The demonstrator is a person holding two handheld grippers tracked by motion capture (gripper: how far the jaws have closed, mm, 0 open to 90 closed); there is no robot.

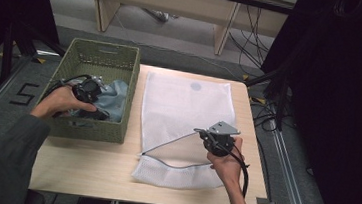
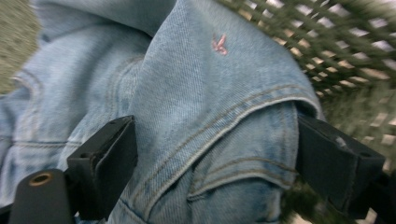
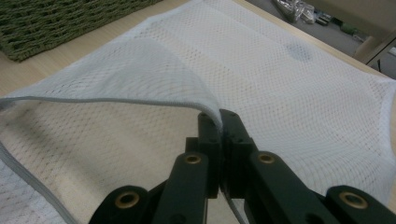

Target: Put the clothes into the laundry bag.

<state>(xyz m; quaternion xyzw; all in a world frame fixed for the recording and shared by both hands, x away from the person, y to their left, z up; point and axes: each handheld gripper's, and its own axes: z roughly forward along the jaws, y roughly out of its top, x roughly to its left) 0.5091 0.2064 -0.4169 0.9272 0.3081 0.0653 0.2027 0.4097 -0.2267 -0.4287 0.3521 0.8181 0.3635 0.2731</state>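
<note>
The left hand-held gripper (image 1: 87, 92) is reaching down into the green woven basket (image 1: 100, 54), which is standing on the worktop (image 1: 87, 163) just to the left of the white mesh laundry bag (image 1: 184, 102). In the left gripper view its two black jaws are standing wide apart, one on each side of a folded ridge of the light blue denim garment (image 2: 205, 116); the left jaw is lying against the cloth, but the pads are not pinching it, so this hand-held gripper is released around the fold. The denim is lying inside the basket, heaped against the wall nearest the mesh bag, and a small pink stitched mark (image 2: 219, 44) is showing on the cloth above the jaws, with the basket's green weave blurred behind it. The right hand-held gripper (image 1: 205, 134) is clenched on the grey-trimmed upper edge of the mesh bag's mouth (image 3: 212, 112), at the bag's near right part, and is holding that edge lifted off the lower layer so that the mouth is gaping toward the basket. The rest of the bag is lying flat on the worktop, with a round grey patch (image 1: 196, 86) near its far end.
</note>
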